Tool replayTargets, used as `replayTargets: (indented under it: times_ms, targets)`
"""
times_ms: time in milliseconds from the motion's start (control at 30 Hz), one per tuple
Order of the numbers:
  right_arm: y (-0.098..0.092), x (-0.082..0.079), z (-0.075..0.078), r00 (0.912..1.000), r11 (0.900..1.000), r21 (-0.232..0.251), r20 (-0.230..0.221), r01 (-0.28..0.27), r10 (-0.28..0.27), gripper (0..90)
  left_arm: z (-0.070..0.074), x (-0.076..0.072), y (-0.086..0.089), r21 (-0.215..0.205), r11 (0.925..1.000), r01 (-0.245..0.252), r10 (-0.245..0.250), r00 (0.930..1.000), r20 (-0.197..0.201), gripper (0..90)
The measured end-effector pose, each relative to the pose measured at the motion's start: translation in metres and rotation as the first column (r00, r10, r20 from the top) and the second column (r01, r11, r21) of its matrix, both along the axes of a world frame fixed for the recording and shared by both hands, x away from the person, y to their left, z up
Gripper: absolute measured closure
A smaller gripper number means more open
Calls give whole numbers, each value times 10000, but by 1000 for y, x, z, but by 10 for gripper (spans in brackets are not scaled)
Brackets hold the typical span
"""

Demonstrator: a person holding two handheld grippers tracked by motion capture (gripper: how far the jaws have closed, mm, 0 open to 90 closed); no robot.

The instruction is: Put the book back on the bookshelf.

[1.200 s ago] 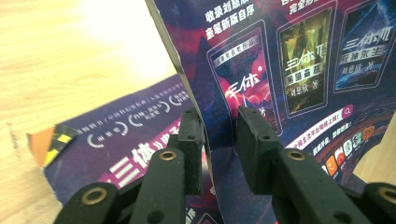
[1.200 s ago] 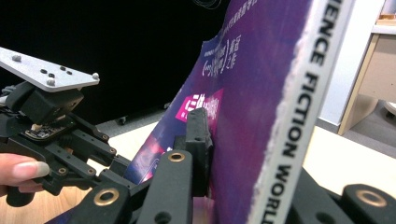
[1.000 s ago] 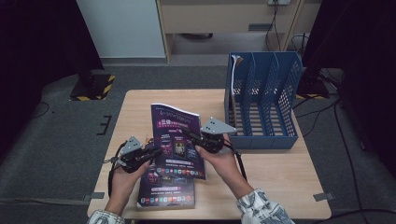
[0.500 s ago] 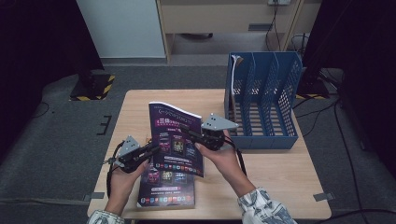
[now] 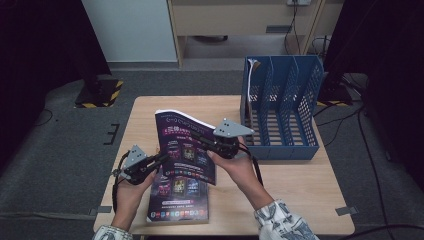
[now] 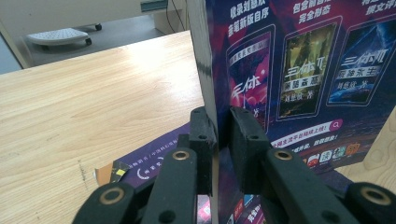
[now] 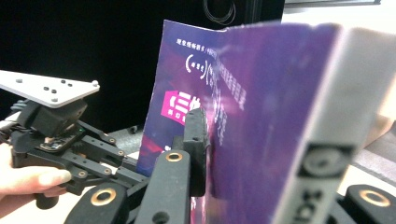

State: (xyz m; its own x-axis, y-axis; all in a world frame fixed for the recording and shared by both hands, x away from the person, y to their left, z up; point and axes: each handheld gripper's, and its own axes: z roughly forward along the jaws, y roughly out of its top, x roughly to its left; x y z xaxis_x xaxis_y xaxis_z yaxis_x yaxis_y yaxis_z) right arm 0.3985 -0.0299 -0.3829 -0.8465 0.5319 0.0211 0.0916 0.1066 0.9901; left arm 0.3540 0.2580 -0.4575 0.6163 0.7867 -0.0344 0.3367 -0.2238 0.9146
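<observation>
both grippers clamped on a raised purple book

the left gripper (image 5: 161, 158) holds the near-left edge of the upper book (image 5: 185, 147), its jaws pressed together on the cover and pages. in the left gripper view the two black pads (image 6: 243, 135) pinch the book's (image 6: 289, 74) edge, with the printed cover rising to the right of the jaws and the white page block straight ahead of them. these jaws have just been closing, with the book between them.

the right gripper (image 5: 202, 141) grips the same book from the opposite side, its jaws clamped on the book's right part. in the right gripper view one black finger (image 7: 195, 140) lies flat against the purple cover (image 7: 261, 130), and the grey page edge stands close in front of the camera to the right. beyond that finger, farther off to the left, sits the left gripper (image 7: 126, 165) with its grey three-cornered plate, a hand (image 7: 28, 179) wrapped around it.

the held book stands tilted, lifted between the two grippers, its top leaning away from the person. directly beneath the left gripper a second book (image 5: 177, 200) lies flat on the wooden table (image 5: 300, 190); its cover shows under the jaws in the left gripper view (image 6: 154, 168). past the right gripper, on its far right side, a blue file rack (image 5: 280, 110) stands on the table, apart from the held book.
</observation>
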Motion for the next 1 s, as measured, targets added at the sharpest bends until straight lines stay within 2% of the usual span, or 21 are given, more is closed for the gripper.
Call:
replayTargets:
  times_ms: [100,433,800,900,1000]
  targets:
    - [1,1,2,9998,9999,95,-107,-136,137,767,0,0,0,22,10000,1,-1,10000,19,793]
    - [4,1,10,9995,9992,248,-36,-324,325,756,0,-1,0,54,10000,-21,21,10000,65,792]
    - [4,3,14,9996,9991,334,45,-268,267,775,-1,-2,0,45,10000,-27,26,9999,122,793]
    - [3,4,14,9996,9990,347,60,-286,284,810,-1,-2,0,61,10000,-31,31,9999,139,792]
    - [3,2,13,9999,9992,394,115,-74,69,820,-1,-2,0,56,10000,-23,23,9999,162,790]
